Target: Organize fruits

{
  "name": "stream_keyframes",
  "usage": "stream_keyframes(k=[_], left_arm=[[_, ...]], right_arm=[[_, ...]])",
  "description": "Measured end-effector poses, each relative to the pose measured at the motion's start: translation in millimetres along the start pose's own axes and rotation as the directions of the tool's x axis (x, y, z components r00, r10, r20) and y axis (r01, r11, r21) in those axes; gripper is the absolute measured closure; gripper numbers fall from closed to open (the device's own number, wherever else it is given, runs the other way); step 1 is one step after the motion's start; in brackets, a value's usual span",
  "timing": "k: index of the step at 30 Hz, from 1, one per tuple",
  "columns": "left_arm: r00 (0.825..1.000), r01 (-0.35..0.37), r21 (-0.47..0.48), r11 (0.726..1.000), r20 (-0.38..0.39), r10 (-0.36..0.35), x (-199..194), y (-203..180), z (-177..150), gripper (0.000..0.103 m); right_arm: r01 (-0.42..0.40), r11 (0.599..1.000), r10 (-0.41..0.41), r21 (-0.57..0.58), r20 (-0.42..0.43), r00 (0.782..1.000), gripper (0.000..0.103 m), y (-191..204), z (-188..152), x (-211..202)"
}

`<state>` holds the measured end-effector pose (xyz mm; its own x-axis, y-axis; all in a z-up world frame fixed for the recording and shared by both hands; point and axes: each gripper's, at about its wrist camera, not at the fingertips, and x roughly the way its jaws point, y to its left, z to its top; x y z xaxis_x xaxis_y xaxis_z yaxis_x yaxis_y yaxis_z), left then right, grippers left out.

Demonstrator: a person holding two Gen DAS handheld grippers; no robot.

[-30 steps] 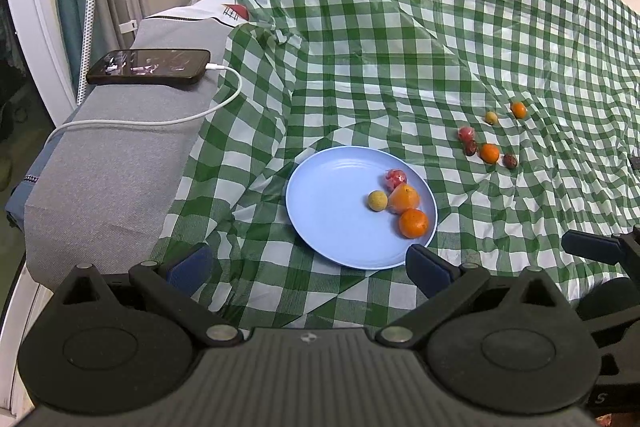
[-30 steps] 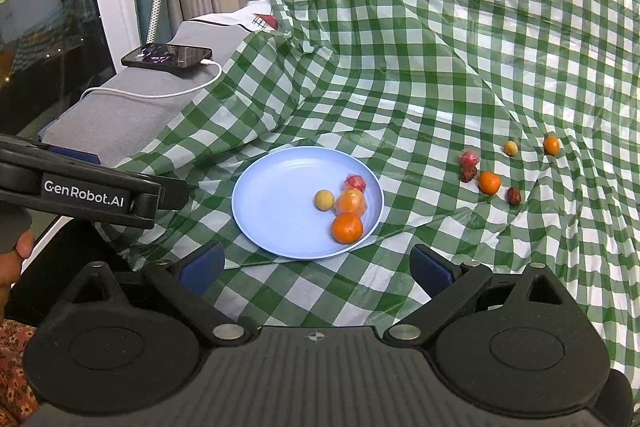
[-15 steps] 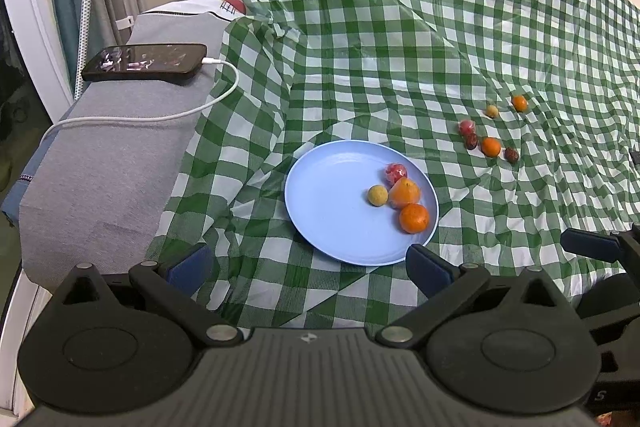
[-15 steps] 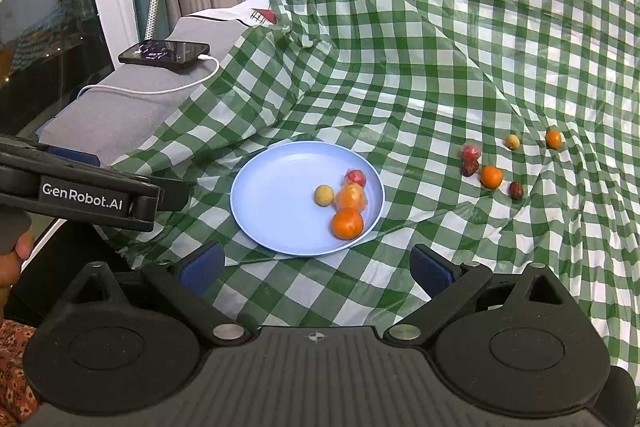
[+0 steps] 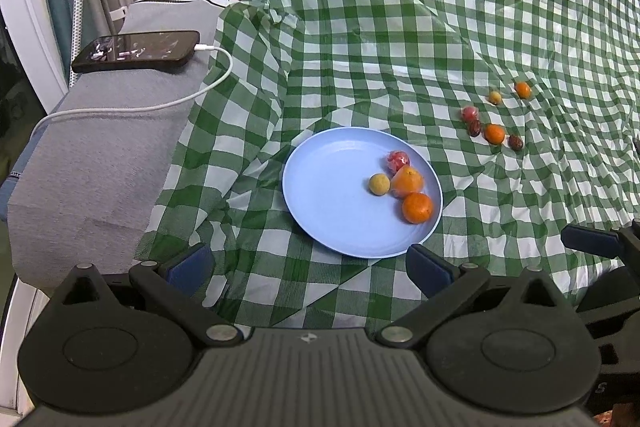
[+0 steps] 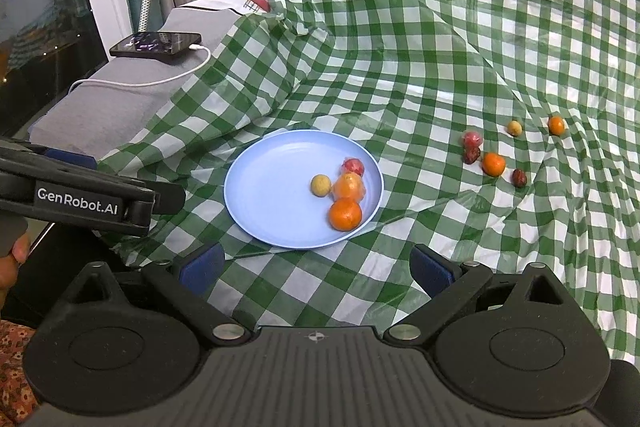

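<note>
A light blue plate [image 5: 332,187] [image 6: 272,195] lies on the green checked cloth. It holds an orange [image 5: 417,207] [image 6: 345,214], a wrapped orange fruit [image 5: 407,181], a small yellow fruit [image 5: 379,183] and a red fruit [image 5: 398,160]. Several loose small fruits lie to the right on the cloth, among them an orange one [image 5: 495,133] [image 6: 493,163] and a dark red one [image 6: 519,177]. My left gripper [image 5: 308,265] is open and empty just before the plate. My right gripper [image 6: 318,265] is open and empty, also before the plate.
A black phone [image 5: 138,51] with a white cable [image 5: 140,105] lies on a grey cushion [image 5: 92,163] at the left. The cloth rises in folds at the back. The left gripper's body [image 6: 80,199] crosses the left of the right wrist view.
Both grippers have drifted slightly back and up, so the plate and fruits sit a little higher in the views. Nothing was grasped or moved.
</note>
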<state>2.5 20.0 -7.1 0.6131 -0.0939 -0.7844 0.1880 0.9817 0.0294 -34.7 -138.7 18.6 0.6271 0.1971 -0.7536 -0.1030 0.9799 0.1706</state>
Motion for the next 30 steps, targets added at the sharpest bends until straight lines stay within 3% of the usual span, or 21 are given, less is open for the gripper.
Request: stream_keyframes(k=[17,30], left_arm=[[0.998,-0.015,0.027,1.000,-0.055,0.016,28,-13,13,0.000],[0.999,0.012,0.047,0.999,-0.040,-0.010,61,-46,64,0.000]], right_arm=[[0.046,0.994,-0.045,0.098,-0.017,0.999,0.004,-33,2,22],[0.170,0.968,-0.170,0.185,-0.018,0.985,0.004,-95,4,53]])
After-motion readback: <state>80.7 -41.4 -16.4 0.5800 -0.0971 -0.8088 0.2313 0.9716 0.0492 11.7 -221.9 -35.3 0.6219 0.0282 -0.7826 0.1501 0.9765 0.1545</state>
